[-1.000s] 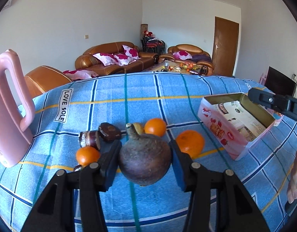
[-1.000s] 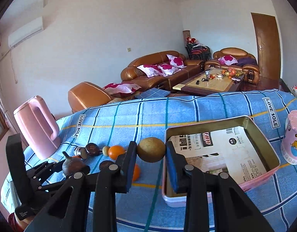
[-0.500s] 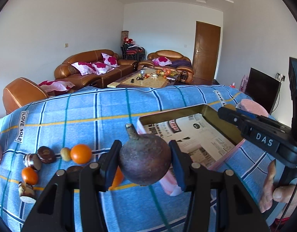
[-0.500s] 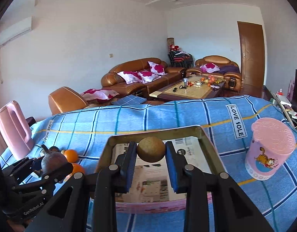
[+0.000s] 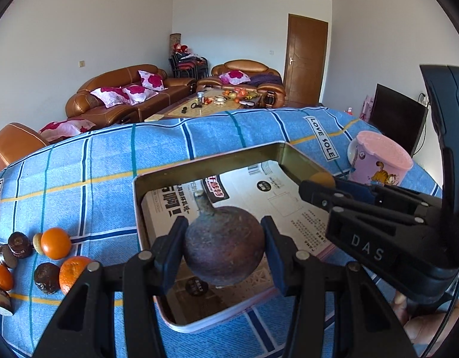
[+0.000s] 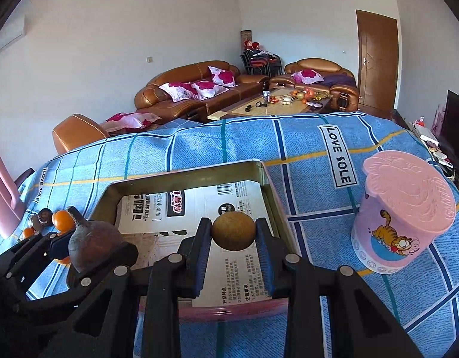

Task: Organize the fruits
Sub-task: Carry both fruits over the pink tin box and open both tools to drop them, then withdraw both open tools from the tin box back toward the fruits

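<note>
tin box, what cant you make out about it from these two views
- Tin box floor, left wrist view: partly hidden by the mangosteen in the left gripper.
- Near rim, right wrist view: covered by the right gripper holding a small brown fruit.
- Printed paper liner: text too small to read.

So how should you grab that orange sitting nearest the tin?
Take the orange across its round middle, coming down from above with one of the fingers on each side. It is a plain ball with no stem to hold, and a dark brown fruit sits close on its left, so a low sideways approach would likely bump that.
</note>
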Tool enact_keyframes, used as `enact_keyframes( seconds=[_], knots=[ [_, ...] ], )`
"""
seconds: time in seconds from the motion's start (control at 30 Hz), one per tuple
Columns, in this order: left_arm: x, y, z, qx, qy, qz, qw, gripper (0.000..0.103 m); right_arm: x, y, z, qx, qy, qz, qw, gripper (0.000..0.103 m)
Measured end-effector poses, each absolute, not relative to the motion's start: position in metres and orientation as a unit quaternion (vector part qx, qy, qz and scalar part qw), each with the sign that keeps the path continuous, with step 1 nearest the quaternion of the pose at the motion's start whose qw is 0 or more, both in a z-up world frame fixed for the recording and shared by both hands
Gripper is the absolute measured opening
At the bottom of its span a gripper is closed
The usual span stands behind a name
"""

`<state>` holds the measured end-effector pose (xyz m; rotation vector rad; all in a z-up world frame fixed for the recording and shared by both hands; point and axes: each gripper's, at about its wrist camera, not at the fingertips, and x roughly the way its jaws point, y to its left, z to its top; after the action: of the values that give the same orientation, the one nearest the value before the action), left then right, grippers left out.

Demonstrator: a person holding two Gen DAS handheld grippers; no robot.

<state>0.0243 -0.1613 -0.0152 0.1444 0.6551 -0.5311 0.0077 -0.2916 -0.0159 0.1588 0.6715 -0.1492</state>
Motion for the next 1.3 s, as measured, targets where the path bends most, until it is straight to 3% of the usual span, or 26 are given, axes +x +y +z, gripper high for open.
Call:
enact_keyframes(
  seconds=[0.47,0.53,0.7,0.9,1.3],
  knots=[
    [0.030,-0.164,-0.024,0.080,0.347,-0.256,0.899,0.052,0.011,-0.283,-0.026,0.087,0.349,-0.049,0.932,0.033],
    [0.030,-0.164,-0.023,0.082,0.345,-0.252,0.901,0.053,0.011,-0.282,-0.026,0.087,0.348,-0.046,0.932,0.036],
    [0.027,-0.159,-0.019,0.076,0.330,-0.242,0.909,0.070,0.009,-0.283,-0.022,0.097,0.332,-0.050,0.937,0.065],
    [0.008,-0.154,-0.006,0.084,0.269,-0.227,0.932,0.100,-0.004,-0.292,-0.007,0.125,0.279,-0.054,0.951,0.065],
    [0.017,-0.114,0.002,0.070,0.251,-0.163,0.952,0.103,-0.018,-0.296,0.001,0.140,0.210,-0.068,0.965,0.066]
  ],
)
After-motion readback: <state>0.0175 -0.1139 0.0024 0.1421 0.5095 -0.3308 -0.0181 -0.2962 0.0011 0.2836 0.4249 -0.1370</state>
